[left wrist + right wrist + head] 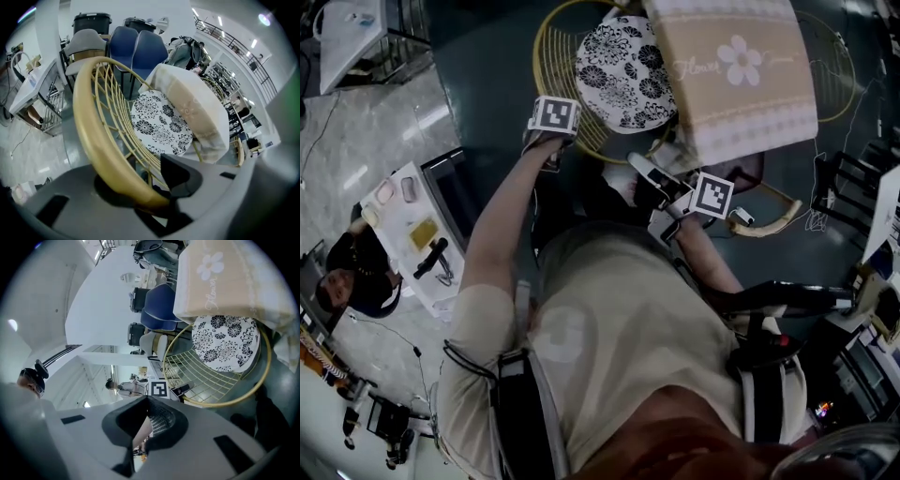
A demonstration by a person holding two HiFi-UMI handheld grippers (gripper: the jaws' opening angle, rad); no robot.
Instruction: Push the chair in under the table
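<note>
**gold wire chair at the table's edge, left tool on its rim**

the floor (487,56) under the work is dark grey-green. toward 10 o'clock in the head view it gives way to pale, glossy stone (375,122). a white side table (403,234) with small items sits at 9 o'clock, with a seated person (356,272) beside it. in the left gripper view, blue chairs (138,47) and a grey one (84,40) stand at 12 o'clock, in a bright, white-walled hall.

the table (741,84) lies at 1 o'clock in the head view. it is covered by a beige cloth with a white flower print. the chair (542,66) is at 12 o'clock. it is a round basket of thin gold wires with a thick gold rim and carries a black-and-white floral cushion (623,70). the cloth's near edge overlaps the cushion's right side, while most of the seat stands clear of the table.

the left tool (140,187) is pinching the chair's thick rim on the side at 11 o'clock. the right tool (143,425) is pressed together with nothing in it. it hangs near the table's near corner at 3 o'clock of the chair, not touching it.
</note>
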